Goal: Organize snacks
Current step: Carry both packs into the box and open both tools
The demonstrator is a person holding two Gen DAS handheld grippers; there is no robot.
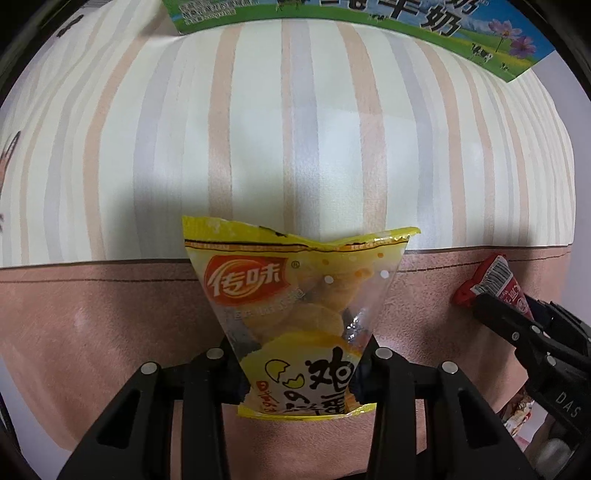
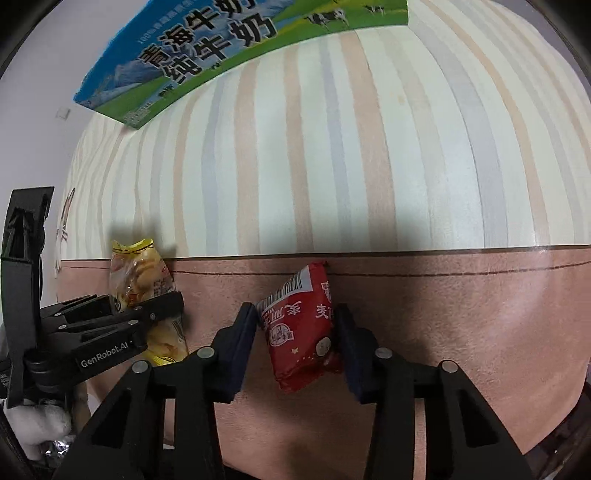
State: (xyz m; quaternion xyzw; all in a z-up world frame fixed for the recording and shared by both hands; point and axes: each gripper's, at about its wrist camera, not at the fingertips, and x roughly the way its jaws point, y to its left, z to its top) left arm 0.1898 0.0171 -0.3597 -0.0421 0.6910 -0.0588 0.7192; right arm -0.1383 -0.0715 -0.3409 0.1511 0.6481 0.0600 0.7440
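- The left gripper (image 1: 301, 363) is clenched on a yellow snack bag (image 1: 295, 314), its two black fingers pressing the lower half of the bag from either side.
- The yellow snack bag stands upright between the fingers; it carries a red oval logo with white characters, a clear window showing pale round crisps, and black characters with cracked-egg drawings near its lower edge. Its crimped top edge is creased and fans out wider than the pinched part.
- In the right wrist view the same yellow snack bag (image 2: 147, 291) shows at the left, held by the left gripper (image 2: 147, 314), whose body bears the lettering "GenRobot.AI".
- The right gripper (image 2: 297, 332) is clenched on a red snack packet (image 2: 301, 332); the dark-padded fingers (image 2: 242, 343) touch the packet on both sides.
- The red snack packet is tilted, its top leaning to the right, with a white barcode panel at its upper end and white characters printed upside down across the face.
- In the left wrist view the red snack packet (image 1: 495, 284) shows at the right edge, its barcode end poking out past the black fingers of the right gripper (image 1: 491, 299).
- Both snacks are held up in the air, side by side and apart, over a pinkish-brown surface (image 2: 461, 332) with a dark stitched line near its far edge.
- Beyond it lies a striped cloth (image 1: 295, 129) in cream, peach and grey bands.
- A milk carton box (image 2: 221, 48), printed with green pasture, blue sky, cows and large black characters, rests at the far end of the striped cloth; it also shows in the left wrist view (image 1: 369, 14).
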